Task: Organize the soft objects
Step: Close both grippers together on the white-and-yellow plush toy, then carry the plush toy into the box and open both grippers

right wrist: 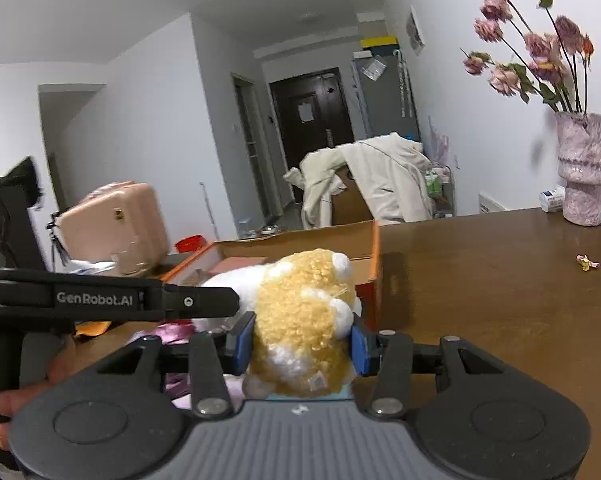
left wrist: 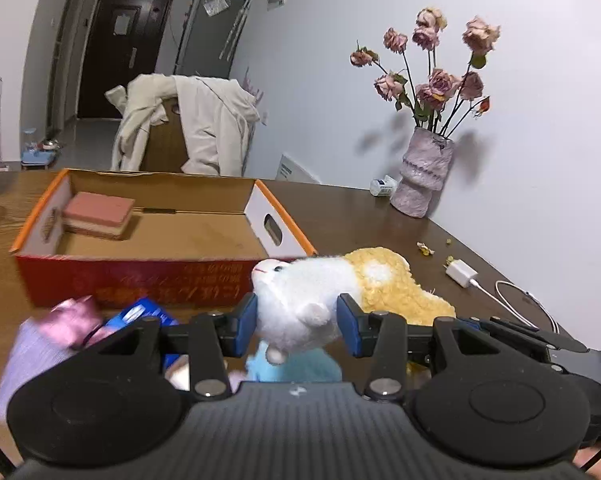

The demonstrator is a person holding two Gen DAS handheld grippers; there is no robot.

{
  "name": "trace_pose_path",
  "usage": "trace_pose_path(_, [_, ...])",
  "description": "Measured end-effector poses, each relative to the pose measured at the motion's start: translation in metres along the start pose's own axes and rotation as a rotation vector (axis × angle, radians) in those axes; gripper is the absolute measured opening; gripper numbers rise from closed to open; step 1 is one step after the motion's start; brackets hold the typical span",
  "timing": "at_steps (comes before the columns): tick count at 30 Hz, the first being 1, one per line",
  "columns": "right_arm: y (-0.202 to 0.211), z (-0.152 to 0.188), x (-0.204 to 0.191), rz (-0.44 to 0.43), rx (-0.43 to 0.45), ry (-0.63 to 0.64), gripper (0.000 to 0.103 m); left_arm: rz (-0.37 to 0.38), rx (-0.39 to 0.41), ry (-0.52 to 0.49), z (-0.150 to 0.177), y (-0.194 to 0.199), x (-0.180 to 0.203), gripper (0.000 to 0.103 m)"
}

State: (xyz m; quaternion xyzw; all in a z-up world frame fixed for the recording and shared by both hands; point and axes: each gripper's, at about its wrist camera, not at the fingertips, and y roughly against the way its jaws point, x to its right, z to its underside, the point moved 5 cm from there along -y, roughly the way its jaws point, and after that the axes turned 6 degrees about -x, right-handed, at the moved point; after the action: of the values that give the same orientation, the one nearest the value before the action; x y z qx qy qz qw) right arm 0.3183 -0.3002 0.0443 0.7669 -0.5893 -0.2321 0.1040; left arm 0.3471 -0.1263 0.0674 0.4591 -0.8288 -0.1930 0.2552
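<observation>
On my left gripper (right wrist: 204, 301), seen from my right wrist, white lettering on the black arm read "GenRobot.AI". The red side of the cardboard box (left wrist: 140, 280) carried gold print, too blurred for me to read.

— Look at that plush toy (left wrist: 300, 300): fluffy white pile up front, curly yellow fleece behind.

— And matt black plastic on the left tool (left wrist: 297, 322), blue rubbery pads (left wrist: 247, 320).

— The counter (right wrist: 480, 280) is dark wood, glossy.

— Plain matt cardboard box (left wrist: 160, 236), printed red outside.
</observation>
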Motion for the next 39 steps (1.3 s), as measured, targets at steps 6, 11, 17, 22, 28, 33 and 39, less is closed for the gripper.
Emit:
trace_pose_path(6, [0.047, 0.028, -0.039, -0.056, -0.02, 0.02, 0.046, -0.043, 0.045, 0.025, 0.043, 0.066, 0.006, 0.044])
trace_pose_path(11, [0.076, 0.044, -0.073, -0.057, -0.011, 0.062, 0.046, -0.037, 0.068, 0.049, 0.063, 0.106, 0.001, 0.044])
trace_pose_path(17, [0.09, 0.055, -0.094, -0.064, -0.014, 0.063, 0.046, -0.03, 0.088, 0.061, 0.072, 0.128, -0.006, 0.043])
trace_pose_path(22, [0.091, 0.053, -0.1, -0.065, -0.005, 0.064, 0.046, -0.023, 0.107, 0.068, 0.069, 0.131, -0.011, 0.043])
trace_pose_path(28, [0.073, 0.038, -0.093, -0.062, -0.01, 0.074, 0.046, 0.017, 0.099, 0.1, 0.048, 0.109, -0.024, 0.043])
trace_pose_path(33, [0.033, -0.003, -0.069, -0.087, -0.012, 0.065, 0.046, 0.089, 0.099, 0.139, -0.003, 0.07, -0.045, 0.043])
trace_pose_path(39, [-0.056, -0.076, -0.023, -0.097, -0.026, 0.015, 0.045, 0.079, 0.01, 0.114, -0.096, -0.022, -0.078, 0.043])
